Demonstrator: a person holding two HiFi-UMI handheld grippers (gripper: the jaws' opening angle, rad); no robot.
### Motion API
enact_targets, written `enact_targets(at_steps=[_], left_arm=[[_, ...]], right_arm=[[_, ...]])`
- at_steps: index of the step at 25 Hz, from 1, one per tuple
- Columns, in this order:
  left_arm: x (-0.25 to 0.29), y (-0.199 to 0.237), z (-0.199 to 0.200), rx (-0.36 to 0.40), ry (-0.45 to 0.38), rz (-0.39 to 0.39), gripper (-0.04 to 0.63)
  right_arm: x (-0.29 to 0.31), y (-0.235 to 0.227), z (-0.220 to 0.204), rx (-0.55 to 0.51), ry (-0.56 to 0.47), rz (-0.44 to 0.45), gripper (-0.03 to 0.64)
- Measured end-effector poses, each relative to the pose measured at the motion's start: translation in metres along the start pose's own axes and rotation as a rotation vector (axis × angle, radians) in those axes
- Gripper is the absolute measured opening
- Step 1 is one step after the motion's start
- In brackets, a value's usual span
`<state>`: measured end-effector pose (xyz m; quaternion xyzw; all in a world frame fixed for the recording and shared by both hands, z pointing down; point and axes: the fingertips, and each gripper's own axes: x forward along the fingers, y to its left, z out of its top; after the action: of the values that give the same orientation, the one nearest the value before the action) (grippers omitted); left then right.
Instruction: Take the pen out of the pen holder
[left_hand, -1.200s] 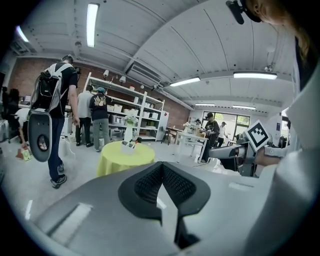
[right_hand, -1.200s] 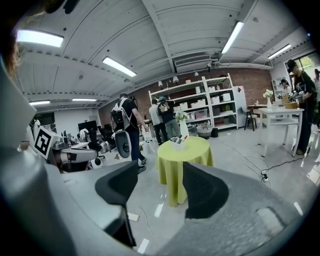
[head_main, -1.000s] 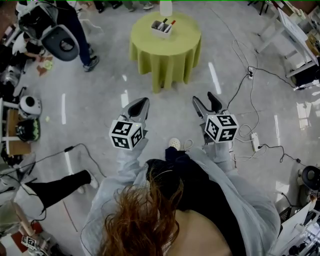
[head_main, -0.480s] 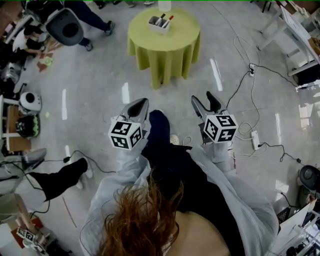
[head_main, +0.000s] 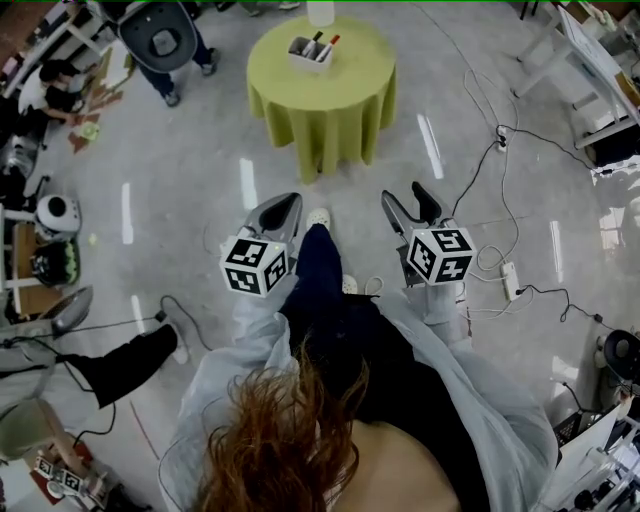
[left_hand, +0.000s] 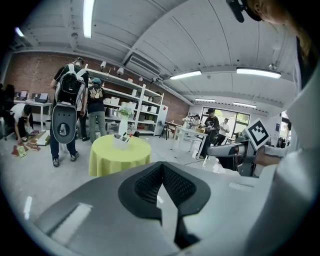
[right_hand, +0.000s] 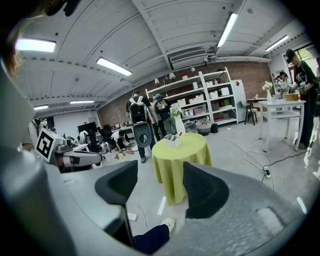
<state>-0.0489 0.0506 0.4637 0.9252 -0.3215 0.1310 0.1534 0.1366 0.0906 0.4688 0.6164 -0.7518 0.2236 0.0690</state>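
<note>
A white pen holder (head_main: 311, 50) with a few pens, one red-capped, stands on a round table with a yellow-green cloth (head_main: 320, 90), well ahead of both grippers. It also shows in the left gripper view as the pen holder (left_hand: 121, 141) and in the right gripper view as the pen holder (right_hand: 172, 139). My left gripper (head_main: 281, 208) is held at waist height with its jaws together, nothing between them (left_hand: 162, 170). My right gripper (head_main: 411, 204) is level with it, open and empty (right_hand: 159, 182). Both point toward the table.
A white vase (right_hand: 179, 123) stands on the table behind the holder. Cables and a power strip (head_main: 510, 283) lie on the floor at right. People stand and crouch at back left (head_main: 165, 45). White tables (head_main: 585, 60) stand at right. My shoe (head_main: 318, 217) is stepped forward.
My leg has swung forward between the grippers as I walk toward the table. The person with the backpack has shifted right. Both grippers keep the same pose.
</note>
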Motion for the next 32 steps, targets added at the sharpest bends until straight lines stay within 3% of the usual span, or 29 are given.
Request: enact_targets(at_steps=[11, 32], left_arm=[[0.056, 0.067, 0.049, -0.001, -0.025, 0.032, 0.017], [0.144, 0.177, 0.123, -0.005, -0.037, -0.029, 0.017]], right_arm=[[0.082, -0.019, 0.06, -0.016, -0.023, 0.028, 0.287], [0.204, -0.038, 0.14, -0.025, -0.033, -0.016, 0.287]])
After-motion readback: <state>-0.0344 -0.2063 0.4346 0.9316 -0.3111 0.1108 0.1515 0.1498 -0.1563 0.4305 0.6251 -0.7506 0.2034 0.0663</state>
